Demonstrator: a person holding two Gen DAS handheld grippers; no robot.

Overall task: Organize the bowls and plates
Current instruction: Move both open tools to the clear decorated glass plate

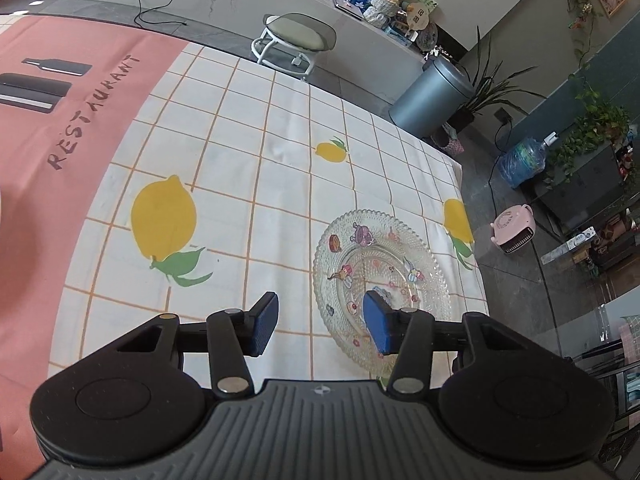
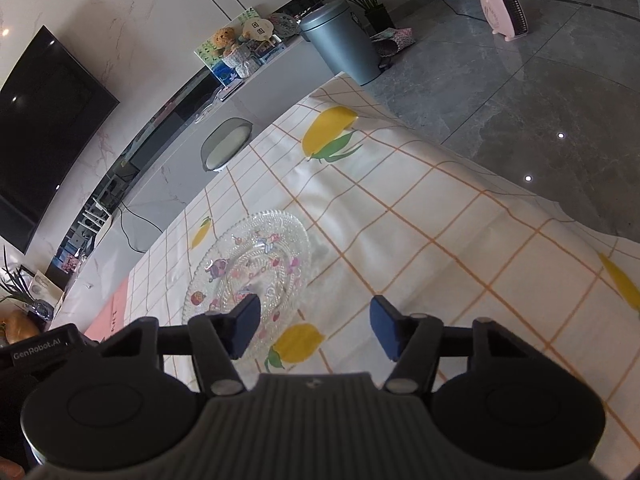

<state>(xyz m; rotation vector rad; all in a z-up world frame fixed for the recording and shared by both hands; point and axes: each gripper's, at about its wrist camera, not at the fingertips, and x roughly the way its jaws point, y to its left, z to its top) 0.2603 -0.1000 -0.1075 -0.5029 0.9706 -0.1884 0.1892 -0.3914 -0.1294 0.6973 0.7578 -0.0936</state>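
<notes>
The left gripper [image 1: 320, 324] has its blue pads apart with nothing clamped between them. Its right pad [image 1: 378, 326] hangs over the near part of the glass plate [image 1: 360, 240], and the left pad is off to the side of the plate, over bare tablecloth [image 1: 280, 140]. Whether the right pad touches the glass cannot be told.

The right gripper [image 2: 314, 328] is likewise spread and empty. Its left pad [image 2: 246, 326] sits over the plate's [image 2: 248, 256] near rim; its right pad is well clear of the plate, over the cloth. A printed lemon [image 2: 298, 342] shows just between the fingers.

The plate lies flat on the cloth, ahead of both grippers and between them.

Farther out, beyond the table, stand a stool [image 1: 296, 36], a grey bin [image 1: 434, 94] and a pink heater [image 1: 514, 230] on the floor.
</notes>
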